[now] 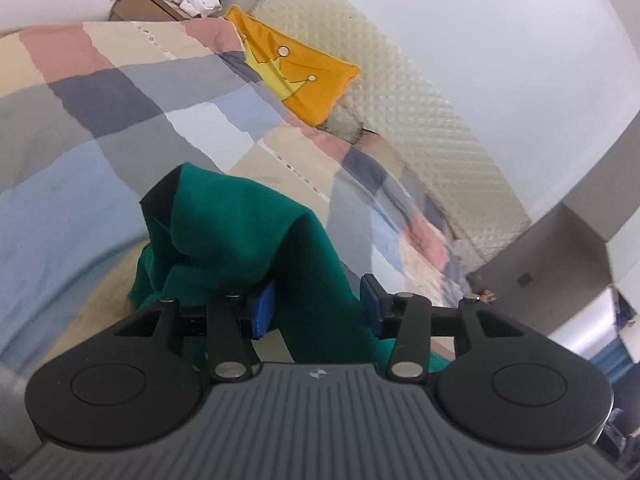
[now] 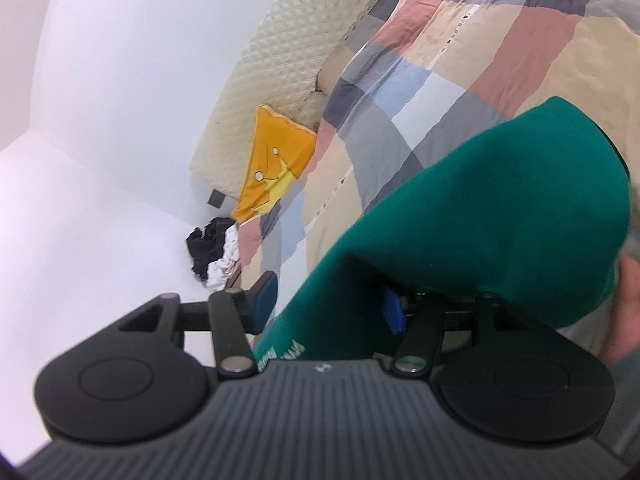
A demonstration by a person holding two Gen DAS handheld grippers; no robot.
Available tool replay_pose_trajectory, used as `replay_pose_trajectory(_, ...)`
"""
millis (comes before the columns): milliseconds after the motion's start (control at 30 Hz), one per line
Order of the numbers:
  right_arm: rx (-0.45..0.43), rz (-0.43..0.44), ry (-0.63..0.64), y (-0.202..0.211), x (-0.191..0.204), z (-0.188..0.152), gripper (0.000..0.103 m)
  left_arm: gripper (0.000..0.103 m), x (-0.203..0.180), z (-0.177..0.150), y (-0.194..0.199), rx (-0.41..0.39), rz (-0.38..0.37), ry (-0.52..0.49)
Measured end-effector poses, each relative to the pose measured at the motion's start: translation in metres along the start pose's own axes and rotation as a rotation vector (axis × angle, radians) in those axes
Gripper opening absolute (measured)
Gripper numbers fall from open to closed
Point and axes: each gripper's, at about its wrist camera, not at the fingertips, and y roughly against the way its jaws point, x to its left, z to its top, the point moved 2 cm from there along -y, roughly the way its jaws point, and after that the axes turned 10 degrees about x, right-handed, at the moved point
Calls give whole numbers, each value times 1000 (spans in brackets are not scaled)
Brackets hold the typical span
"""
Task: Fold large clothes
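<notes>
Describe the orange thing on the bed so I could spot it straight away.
Start at the bed's patchwork quilt of pink, grey, blue and beige squares. At its far edge runs a cream quilted headboard; the orange cushion leans there. It is the only bright orange item, printed with a yellow crown, unlike the green garment nearby.

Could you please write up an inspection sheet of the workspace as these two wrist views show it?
Surface: bed under a patchwork quilt.
Job's things: green garment bunched on the quilt.
Clutter: orange cushion by the cream headboard; black and white clothes on a cardboard box.
Grippers: left gripper and right gripper both open, green cloth lying between the pads, unpinched.
Cables: nothing seen.
Surroundings: white walls.
</notes>
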Motion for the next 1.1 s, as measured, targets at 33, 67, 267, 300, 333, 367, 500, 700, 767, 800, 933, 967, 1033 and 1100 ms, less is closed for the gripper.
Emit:
replay_pose_trajectory(33,7,-20,1,-7,1,5,59,51,-3,5,-9,2,16,-11)
replay_pose_trajectory(67,20,-39,10,-14,3,10,60,51,-7,11,-18,4,41,-26)
replay_pose_trajectory(267,103,-152,-3,-69,-3,47,70,51,-25,35,-81,35,179,-107)
replay_pose_trajectory(300,107,-156,-32,-77,-9,52,70,51,-25,38,-91,44,192,-117)
replay_pose_trajectory(333,110,-164,-49,-84,-14,57,69,51,-24,42,-101,57,198,-117)
replay_pose_trajectory(367,109,-171,-64,-92,-19,61,68,51,-22,46,-112,74,200,-115)
replay_pose_trajectory(500,89,-191,-32,-117,-29,70,67,51,-12,59,-152,100,218,-142)
replay_pose_trajectory(700,54,-223,81,-148,-40,82,67,51,2,72,-199,114,212,-193)
replay_pose_trajectory(767,55,-235,106,-157,-46,86,66,52,7,75,-212,121,204,-202)
replay_pose_trajectory(800,62,-245,115,-162,-49,88,66,52,10,77,-220,130,203,-207)
replay_pose_trajectory(933,92,-304,175,-186,-60,92,63,52,21,80,-240,170,205,-207)
replay_pose_trajectory(967,95,-321,194,-191,-61,91,63,52,25,82,-245,177,199,-204)
replay_pose_trajectory(1033,97,-347,229,-198,-62,88,62,52,31,84,-251,187,195,-192)
replay_pose_trajectory(1100,95,-357,241,-201,-61,87,62,52,32,84,-252,186,189,-183)
